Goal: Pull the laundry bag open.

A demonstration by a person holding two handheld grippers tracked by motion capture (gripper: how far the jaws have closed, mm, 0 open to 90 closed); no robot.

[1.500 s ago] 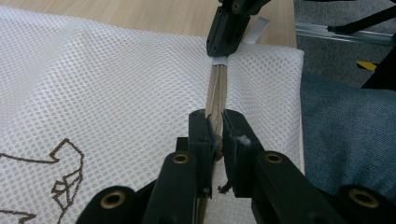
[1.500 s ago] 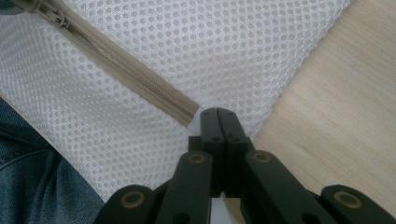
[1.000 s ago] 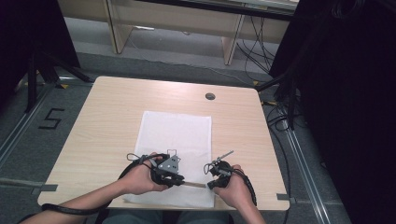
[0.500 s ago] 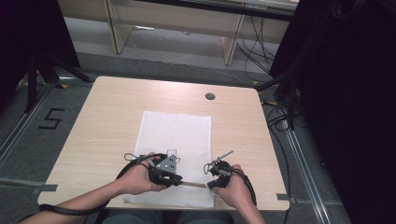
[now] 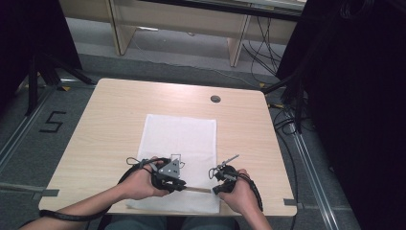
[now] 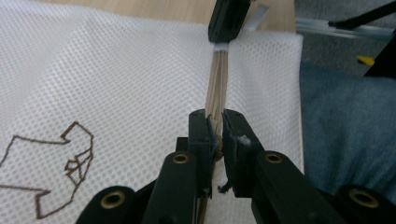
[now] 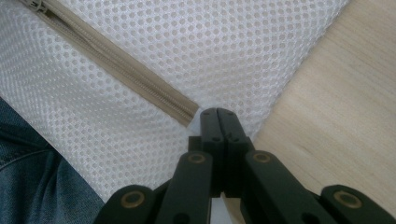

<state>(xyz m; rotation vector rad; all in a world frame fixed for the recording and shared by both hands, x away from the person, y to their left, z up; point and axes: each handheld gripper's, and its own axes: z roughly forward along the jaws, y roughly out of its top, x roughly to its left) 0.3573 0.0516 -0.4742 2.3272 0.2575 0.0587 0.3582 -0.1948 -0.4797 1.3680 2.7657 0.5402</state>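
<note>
A: Mesh laundry bag (image 5: 179, 160), white, lies flat on the surface (image 5: 115, 115), its near edge over the person's side. High view: left hand-held gripper (image 5: 181, 185) and right hand-held gripper (image 5: 216, 188) sit at opposite ends of the beige zipper (image 5: 197, 189) along that near edge.

B: Left gripper view?

A: Left hand-held gripper (image 6: 215, 122) has its jaws narrowed onto the zipper (image 6: 216, 84), apparently at the slider. Right hand-held gripper (image 6: 228, 21) shows beyond, at the far end. Brown line-drawn logo (image 6: 56, 172) on the mesh.

B: Right gripper view?

A: Right hand-held gripper (image 7: 218, 113) is fully closed, pinching the bag (image 7: 187, 56) just past the zipper's (image 7: 116, 60) end.

B: Handling advice?

A: Judgement: keep the right pinch as anchor so the tape stays taut; pull the slider straight along the teeth, low, not lifting mesh into them.

B: Counts?

A: One bag, one zipper, one logo, two grippers.
</note>
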